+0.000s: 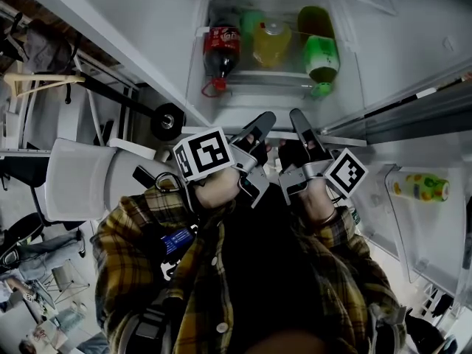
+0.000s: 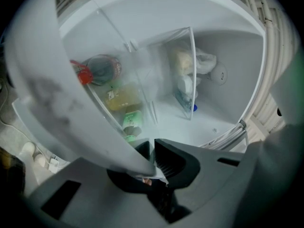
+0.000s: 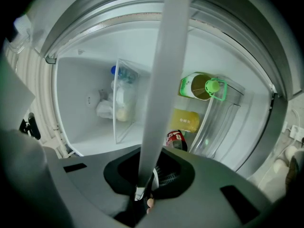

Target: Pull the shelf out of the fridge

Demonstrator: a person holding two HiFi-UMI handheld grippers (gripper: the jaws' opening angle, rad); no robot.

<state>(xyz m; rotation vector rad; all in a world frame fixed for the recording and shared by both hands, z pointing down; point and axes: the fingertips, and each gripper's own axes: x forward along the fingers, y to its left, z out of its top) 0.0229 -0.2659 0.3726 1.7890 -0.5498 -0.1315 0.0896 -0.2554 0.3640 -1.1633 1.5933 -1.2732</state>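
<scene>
Fingers of the left gripper [image 1: 259, 128] and the right gripper [image 1: 300, 126] pinch the shelf's [image 1: 236, 115] front lip side by side, likely for a level pull from the fridge [image 1: 413, 43].

Your left gripper [image 1: 259, 129] and right gripper [image 1: 301, 126] are clamped side by side on the front edge of the shelf [image 1: 221, 113], and the edge is bare and free on either side of them. Above the shelf, 3 lying bottles block the way in: a cola bottle [image 1: 221, 50], a yellow bottle [image 1: 271, 43] and a green bottle [image 1: 321, 59], packed close together. Below it you get more room: a clear bin [image 2: 183, 70] of bagged food stands inside, with open white floor [image 2: 209, 122] beside it. The open door [image 1: 442, 227] hems in your right, and a white chair [image 1: 81, 179] your left.
</scene>
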